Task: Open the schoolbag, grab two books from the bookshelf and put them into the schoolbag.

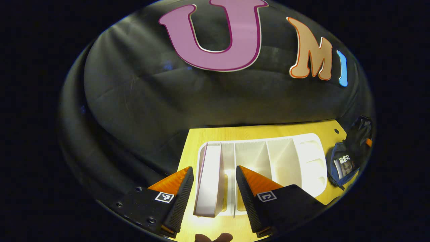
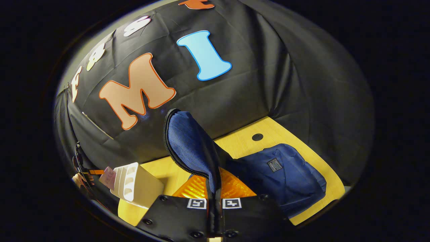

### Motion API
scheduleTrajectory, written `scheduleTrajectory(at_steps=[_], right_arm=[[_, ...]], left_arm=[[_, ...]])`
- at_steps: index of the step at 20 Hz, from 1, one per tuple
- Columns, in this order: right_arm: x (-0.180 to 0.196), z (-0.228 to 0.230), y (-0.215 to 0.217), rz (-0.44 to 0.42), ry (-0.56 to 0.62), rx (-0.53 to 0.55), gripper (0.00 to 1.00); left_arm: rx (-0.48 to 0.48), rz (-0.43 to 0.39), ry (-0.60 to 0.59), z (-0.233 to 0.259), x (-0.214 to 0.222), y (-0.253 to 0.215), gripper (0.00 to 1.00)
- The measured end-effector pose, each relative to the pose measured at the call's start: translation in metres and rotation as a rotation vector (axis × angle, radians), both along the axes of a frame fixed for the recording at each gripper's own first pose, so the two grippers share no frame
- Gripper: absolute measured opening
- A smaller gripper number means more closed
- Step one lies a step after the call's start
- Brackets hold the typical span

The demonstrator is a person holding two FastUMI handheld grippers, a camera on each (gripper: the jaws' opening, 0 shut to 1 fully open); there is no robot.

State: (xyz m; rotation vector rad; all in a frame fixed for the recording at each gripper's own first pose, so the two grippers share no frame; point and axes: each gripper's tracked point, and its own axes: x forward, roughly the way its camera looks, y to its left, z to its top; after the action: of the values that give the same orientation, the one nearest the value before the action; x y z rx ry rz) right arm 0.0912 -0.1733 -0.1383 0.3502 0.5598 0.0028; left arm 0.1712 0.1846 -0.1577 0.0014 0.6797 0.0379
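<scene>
Nearest us, the left gripper [image 1: 215, 188], fingers apart, straddles the book [image 1: 210, 181] in the bookshelf [image 1: 302, 158], beside which the right gripper [image 2: 214, 193] clamps the schoolbag [image 2: 285, 178] flap [image 2: 188, 144]; we judge centring, then closing squarely, best.

My fingers are pressed together on a fold of the schoolbag's flap [image 2: 191, 144], so the right gripper [image 2: 214, 188] pinches the blue fabric and lifts it upright, its zipper edge curving along the left side. The rest of the schoolbag [image 2: 285, 178] lies flat on the wooden table [image 2: 248, 141] just to my right, a small label on its front. Off to my left stands the white bookshelf [image 2: 134, 183], with a pinkish book [image 2: 108, 176] at its far end.
</scene>
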Motion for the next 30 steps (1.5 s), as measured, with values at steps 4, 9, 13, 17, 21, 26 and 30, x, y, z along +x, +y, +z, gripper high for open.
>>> scheduleTrajectory(at_steps=[4,9,13,17,21,26,30], right_arm=[[-0.001,0.001,-0.002,-0.004,0.004,-0.009,0.05],[-0.002,0.0,-0.004,-0.009,0.009,-0.009,0.05],[-0.005,0.001,-0.005,-0.009,0.01,-0.012,0.05],[-0.004,-0.001,-0.005,-0.011,0.01,-0.006,0.05],[-0.005,-0.001,-0.005,-0.011,0.01,-0.003,0.05],[-0.006,-0.001,-0.003,-0.009,0.01,-0.006,0.05],[-0.008,-0.001,-0.006,-0.015,0.013,0.0,0.05]], left_arm=[[0.002,-0.013,0.068,-0.008,-0.004,0.001,0.74],[0.0,-0.007,0.158,-0.021,-0.011,0.001,0.75],[-0.011,-0.026,0.234,-0.032,-0.019,0.002,0.72],[-0.028,-0.038,0.34,-0.049,-0.031,-0.004,0.61],[-0.067,-0.027,0.409,-0.061,-0.038,-0.008,0.48],[-0.088,0.002,0.461,-0.062,-0.049,-0.013,0.4],[-0.09,0.021,0.461,-0.058,-0.055,-0.011,0.4]])
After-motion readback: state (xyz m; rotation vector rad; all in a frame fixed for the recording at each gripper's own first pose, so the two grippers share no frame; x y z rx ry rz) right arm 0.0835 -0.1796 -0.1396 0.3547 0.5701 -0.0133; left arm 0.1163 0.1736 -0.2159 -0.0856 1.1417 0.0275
